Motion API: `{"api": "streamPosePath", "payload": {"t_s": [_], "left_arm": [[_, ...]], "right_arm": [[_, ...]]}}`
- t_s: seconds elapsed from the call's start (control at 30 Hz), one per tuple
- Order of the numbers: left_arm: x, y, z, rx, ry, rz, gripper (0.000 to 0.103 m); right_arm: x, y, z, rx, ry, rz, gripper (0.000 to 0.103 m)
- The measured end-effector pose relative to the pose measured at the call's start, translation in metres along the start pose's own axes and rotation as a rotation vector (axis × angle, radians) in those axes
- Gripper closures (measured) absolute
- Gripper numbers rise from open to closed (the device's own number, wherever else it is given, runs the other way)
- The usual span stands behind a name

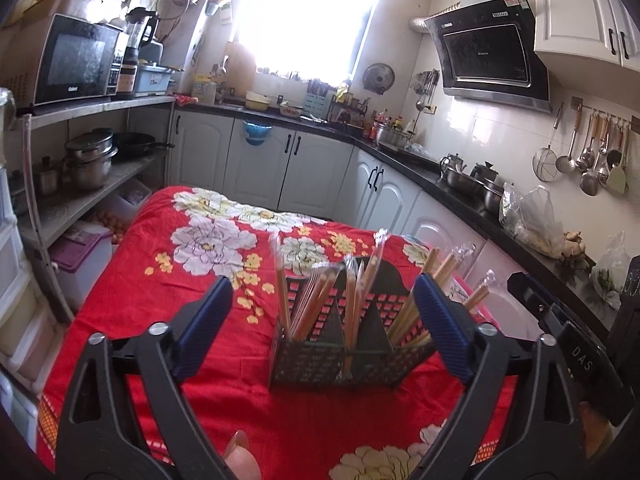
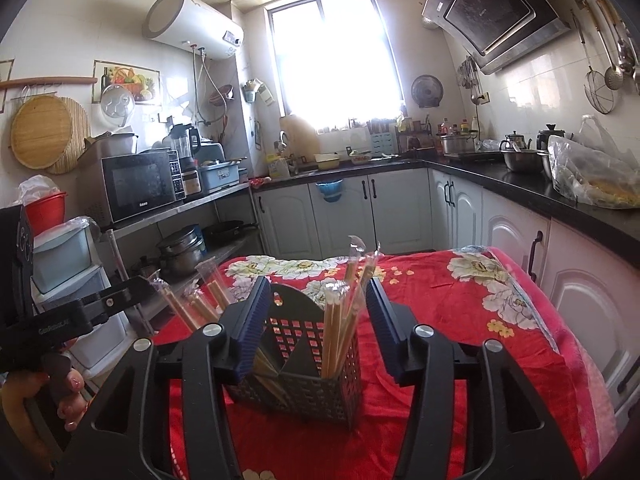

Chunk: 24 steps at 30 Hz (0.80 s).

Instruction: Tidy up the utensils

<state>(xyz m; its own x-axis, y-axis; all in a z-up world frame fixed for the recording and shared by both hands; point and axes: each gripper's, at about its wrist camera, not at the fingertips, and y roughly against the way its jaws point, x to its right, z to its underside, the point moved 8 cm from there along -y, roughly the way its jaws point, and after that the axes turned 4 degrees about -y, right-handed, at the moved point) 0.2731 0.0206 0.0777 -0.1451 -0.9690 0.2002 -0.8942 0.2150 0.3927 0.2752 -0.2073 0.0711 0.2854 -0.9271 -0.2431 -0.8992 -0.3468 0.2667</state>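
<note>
On the red floral cloth [image 1: 168,304] covering the counter, directly ahead of both cameras, stands the black perforated utensil caddy [image 1: 344,356].

Left hand-held gripper [image 1: 322,336]: jaws spread wide, nothing between the pads. The caddy sits in the gap between its blue pads [image 1: 440,328] as seen from the wrist, just beyond the tips; no contact visible. A fingertip shows at the bottom edge of this view.

Right hand-held gripper [image 2: 318,332]: jaws apart at a moderate width, not pressing on anything. The caddy [image 2: 304,376] again lies between and just past the pads; the left pad overlaps the caddy's near corner in the picture, but whether it touches I cannot tell.

Contents: wrapped chopsticks [image 1: 352,304] stand upright or leaning in several compartments. Right view shows one bundle [image 2: 340,320] in the right-hand compartment and others leaning out to the left. Wrappers are clear, tips up.

Progress, judged: the sorting looks largely done. All chopsticks visible are in the caddy; no loose ones seen on the cloth in either view. Both grippers empty suggests a release stage. What may remain is straightening the leaning bundles, or nothing.

Beyond: white cabinets [image 1: 280,168], dark worktop with pots, microwave [image 1: 76,60] on the left shelf, bright window [image 2: 332,56] at the far wall.
</note>
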Motion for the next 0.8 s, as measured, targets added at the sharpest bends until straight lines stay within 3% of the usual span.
{"api": "streamPosePath", "payload": {"t_s": [0.1, 0.5, 0.8], "left_arm": [[-0.002, 0.008, 0.006, -0.011, 0.005, 0.003, 0.011], [0.0, 0.034, 0.037, -0.058, -0.007, 0.005, 0.011], [0.006, 0.042, 0.068, -0.091, -0.035, -0.011, 0.011]], "right_arm": [[-0.001, 0.007, 0.004, -0.007, -0.002, 0.001, 0.05], [-0.006, 0.038, 0.033, -0.057, 0.002, 0.005, 0.019], [-0.002, 0.049, 0.065, -0.111, -0.005, 0.032, 0.009]]}}
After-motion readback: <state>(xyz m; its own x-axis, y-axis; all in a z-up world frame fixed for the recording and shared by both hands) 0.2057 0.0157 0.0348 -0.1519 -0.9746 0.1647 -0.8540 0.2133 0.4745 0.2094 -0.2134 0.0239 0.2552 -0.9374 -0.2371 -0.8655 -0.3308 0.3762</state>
